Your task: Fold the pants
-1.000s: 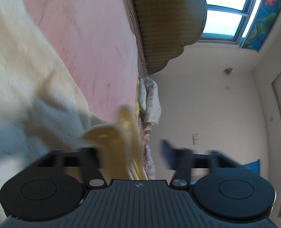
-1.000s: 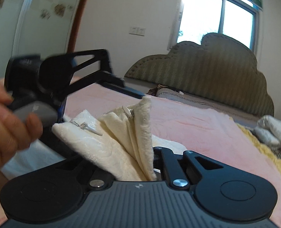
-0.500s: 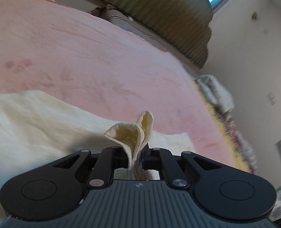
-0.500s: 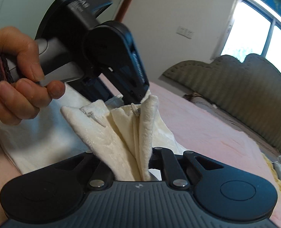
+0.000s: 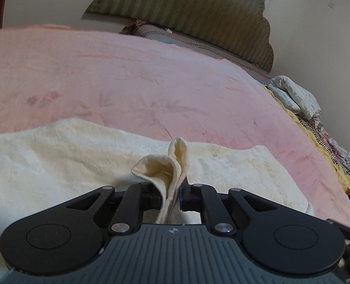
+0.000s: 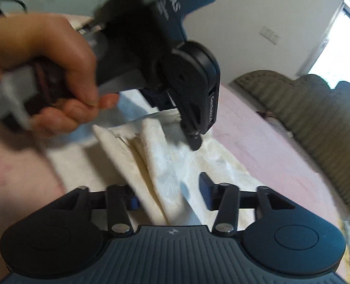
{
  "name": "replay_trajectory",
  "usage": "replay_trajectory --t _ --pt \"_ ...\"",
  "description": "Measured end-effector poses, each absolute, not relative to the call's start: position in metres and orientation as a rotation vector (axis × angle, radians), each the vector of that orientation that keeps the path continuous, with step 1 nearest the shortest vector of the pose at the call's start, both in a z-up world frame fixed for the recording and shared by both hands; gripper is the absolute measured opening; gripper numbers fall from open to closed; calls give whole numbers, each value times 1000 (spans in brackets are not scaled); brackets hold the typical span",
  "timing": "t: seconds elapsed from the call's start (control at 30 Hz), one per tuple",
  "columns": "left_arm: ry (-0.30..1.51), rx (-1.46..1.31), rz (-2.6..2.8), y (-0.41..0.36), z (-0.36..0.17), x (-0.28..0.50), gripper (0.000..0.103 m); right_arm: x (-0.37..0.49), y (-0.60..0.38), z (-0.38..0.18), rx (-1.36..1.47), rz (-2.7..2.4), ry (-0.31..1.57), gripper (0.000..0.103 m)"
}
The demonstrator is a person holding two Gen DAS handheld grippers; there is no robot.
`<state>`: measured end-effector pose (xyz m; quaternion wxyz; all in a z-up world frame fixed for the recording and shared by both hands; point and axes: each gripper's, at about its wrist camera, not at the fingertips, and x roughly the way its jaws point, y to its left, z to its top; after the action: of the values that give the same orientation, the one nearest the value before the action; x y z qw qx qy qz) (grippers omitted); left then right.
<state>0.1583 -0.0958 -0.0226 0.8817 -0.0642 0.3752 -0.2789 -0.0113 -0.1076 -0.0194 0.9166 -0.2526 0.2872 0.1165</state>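
Cream-white pants (image 5: 63, 156) lie spread on a pink bedspread (image 5: 132, 78). In the left wrist view my left gripper (image 5: 171, 197) is shut on a bunched fold of the pants (image 5: 172, 165) that sticks up between its pads. In the right wrist view my right gripper (image 6: 169, 194) has its jaws opening; a thick fold of the pants (image 6: 160, 165) still lies between them, and the right pad stands clear of the cloth. The left gripper (image 6: 194, 139), held by a hand (image 6: 45, 71), pinches the pants just beyond.
An olive padded headboard (image 5: 186, 11) stands at the far end of the bed. Bundled bedding and patterned cloth (image 5: 295, 97) pile along the bed's right edge. A window (image 6: 340, 35) is behind the headboard. The two grippers are close together.
My right gripper, shut on the pants fold before, has parted its jaws. My left gripper closed on the fold and rolled upright. The left gripper and hand now loom nearer in the right wrist view.
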Motion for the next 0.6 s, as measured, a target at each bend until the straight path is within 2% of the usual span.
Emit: replay_trajectory --t 0.03,0.2,0.23,0.37,0.47,0.6 --pt "764 -125 -577 -96 -21 157 12 -18 -117 -11 -472 283 601 62" --pt "792 -134 -572 -94 -21 161 13 -42 -175 16 -262 250 593 62" --pt "821 -131 -570 -95 -23 164 25 -42 -186 18 -227 222 588 62" --pt "816 -139 -508 -81 -20 161 47 -32 -220 4 -138 84 680 62" --pt "791 -152 -443 -61 -13 159 58 -33 -229 -8 -148 61 752 62" --pt "775 -226 -384 -42 -2 161 61 -42 -212 8 -145 66 649 62"
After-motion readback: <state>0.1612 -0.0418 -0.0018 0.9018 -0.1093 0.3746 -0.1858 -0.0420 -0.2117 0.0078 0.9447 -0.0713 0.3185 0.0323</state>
